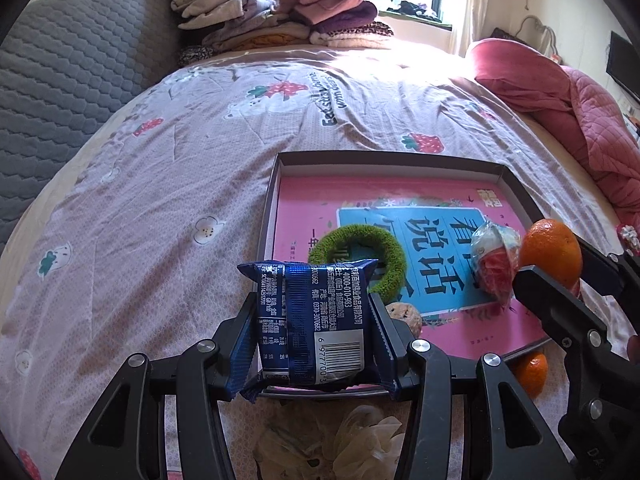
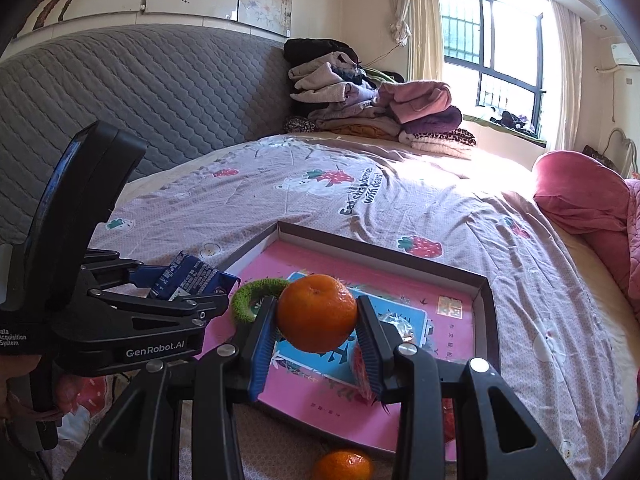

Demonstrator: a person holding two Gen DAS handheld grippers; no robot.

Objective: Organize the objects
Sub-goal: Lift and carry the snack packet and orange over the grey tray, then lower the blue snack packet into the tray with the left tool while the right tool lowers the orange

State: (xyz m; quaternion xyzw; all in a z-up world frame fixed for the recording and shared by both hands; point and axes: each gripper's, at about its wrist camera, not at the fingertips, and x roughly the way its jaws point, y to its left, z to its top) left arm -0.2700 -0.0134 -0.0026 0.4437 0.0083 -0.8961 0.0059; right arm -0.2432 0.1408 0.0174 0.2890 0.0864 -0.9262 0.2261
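Note:
My left gripper is shut on a blue snack packet, held above the near left corner of a shallow cardboard tray lined with a pink book cover. The packet also shows in the right wrist view. My right gripper is shut on an orange above the tray; it also shows in the left wrist view. In the tray lie a green fuzzy ring, a clear wrapped red sweet and a speckled cookie.
A second orange lies on the bedsheet just outside the tray's near edge. A pale mesh bag lies below my left gripper. Folded clothes are piled at the headboard, a pink quilt at the right.

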